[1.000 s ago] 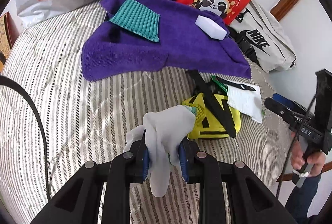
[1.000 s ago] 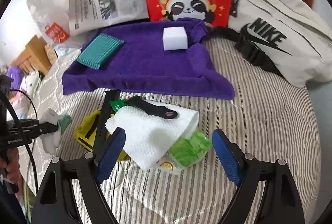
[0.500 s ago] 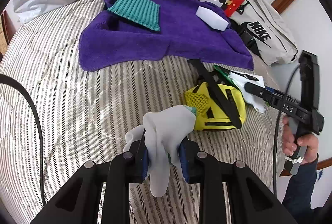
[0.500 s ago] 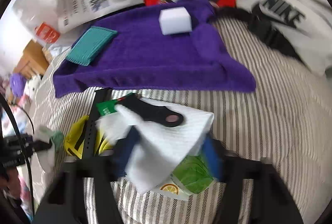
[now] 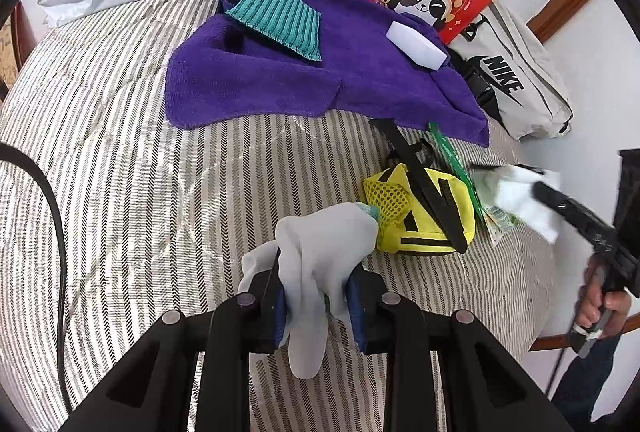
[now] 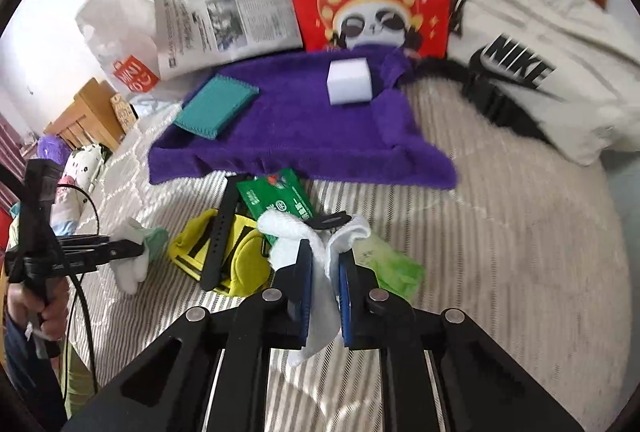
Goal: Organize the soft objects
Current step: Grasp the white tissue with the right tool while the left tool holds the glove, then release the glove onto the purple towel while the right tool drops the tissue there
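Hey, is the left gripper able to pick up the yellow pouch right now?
Probably not. The left gripper is shut on a pale sock, so its fingers are full. The yellow pouch lies close ahead on the bed, nothing between them, but the sock must go first.

On the towel (image 6: 304,136) are laid a cloth pad (image 6: 216,107), left, and a sponge block (image 6: 349,80), right. A pouch (image 6: 224,252) is set before it.

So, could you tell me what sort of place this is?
Probably a bedroom: everything lies on a striped quilted bed cover, with wooden furniture and a soft toy beside it.
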Demonstrator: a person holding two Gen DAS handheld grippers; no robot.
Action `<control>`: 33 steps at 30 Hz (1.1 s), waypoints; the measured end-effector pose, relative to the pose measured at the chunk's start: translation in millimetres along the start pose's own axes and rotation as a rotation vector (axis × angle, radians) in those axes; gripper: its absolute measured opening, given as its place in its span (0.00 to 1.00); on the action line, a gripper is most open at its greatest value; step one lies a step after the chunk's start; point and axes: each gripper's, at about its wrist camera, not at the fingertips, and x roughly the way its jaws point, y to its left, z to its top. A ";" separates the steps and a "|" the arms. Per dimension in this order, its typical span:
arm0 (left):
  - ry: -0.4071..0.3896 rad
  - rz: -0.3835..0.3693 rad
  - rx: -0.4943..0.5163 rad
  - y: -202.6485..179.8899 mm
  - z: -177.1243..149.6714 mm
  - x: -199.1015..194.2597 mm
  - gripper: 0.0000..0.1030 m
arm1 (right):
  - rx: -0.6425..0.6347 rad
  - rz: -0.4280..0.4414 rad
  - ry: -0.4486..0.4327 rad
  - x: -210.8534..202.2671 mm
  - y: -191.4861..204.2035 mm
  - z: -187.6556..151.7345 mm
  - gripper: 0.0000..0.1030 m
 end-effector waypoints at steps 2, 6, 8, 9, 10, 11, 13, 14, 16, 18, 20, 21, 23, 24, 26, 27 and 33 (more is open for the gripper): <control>-0.009 0.005 -0.002 1.0 -0.1 -2.6 0.24 | 0.001 -0.010 -0.022 -13.0 -2.0 -0.3 0.11; -0.020 0.010 -0.009 2.0 1.3 -5.8 0.24 | -0.011 -0.033 -0.038 -26.2 -2.6 -1.5 0.11; -0.024 0.019 -0.008 2.3 0.9 -8.5 0.24 | -0.010 -0.028 -0.041 -30.3 -3.0 -3.5 0.11; -0.025 0.014 -0.008 2.2 0.7 -10.0 0.24 | -0.006 -0.022 -0.047 -32.0 -3.1 -4.4 0.11; -0.025 0.007 -0.008 2.0 0.5 -10.5 0.24 | -0.001 -0.011 -0.056 -33.3 -3.4 -5.3 0.12; -0.021 0.004 -0.010 1.7 0.7 -9.6 0.24 | 0.002 0.006 -0.047 -29.3 -4.2 -6.3 0.12; -0.012 0.016 -0.010 0.0 0.9 -7.2 0.24 | 0.014 -0.010 0.021 -12.6 -6.2 -8.8 0.11; -0.011 0.020 -0.005 -2.5 0.6 -6.7 0.24 | 0.017 -0.024 0.035 -7.5 -6.6 -10.9 0.11; -0.010 0.014 0.003 -7.3 -0.6 -6.4 0.24 | 0.023 0.002 0.007 -10.2 -7.8 -16.9 0.11; -0.007 0.004 0.014 -11.7 -2.8 -5.8 0.24 | 0.055 0.022 0.006 -12.9 -13.2 -23.0 0.11; 0.003 0.007 0.024 -14.8 -4.1 -2.4 0.24 | 0.073 0.019 0.002 -17.3 -18.3 -28.6 0.11; 0.008 0.014 0.028 -15.8 -4.7 -0.4 0.24 | 0.080 0.020 -0.012 -23.7 -21.9 -31.2 0.12; 0.016 0.021 0.027 -17.0 -5.7 2.4 0.24 | 0.095 0.007 -0.065 -39.2 -27.7 -33.7 0.12; 0.017 0.019 0.026 -17.7 -6.3 3.1 0.24 | 0.100 -0.011 -0.097 -48.9 -30.5 -33.1 0.12; 0.017 0.011 0.024 -19.4 -6.7 3.9 0.24 | 0.102 -0.028 -0.120 -58.3 -32.3 -28.1 0.12; 0.018 0.007 0.023 -20.3 -6.3 4.4 0.24 | 0.107 -0.020 -0.122 -58.8 -32.5 -25.5 0.12; 0.015 0.004 0.032 -24.4 -8.0 3.2 0.24 | 0.024 0.012 -0.085 -42.3 -3.9 -18.8 0.11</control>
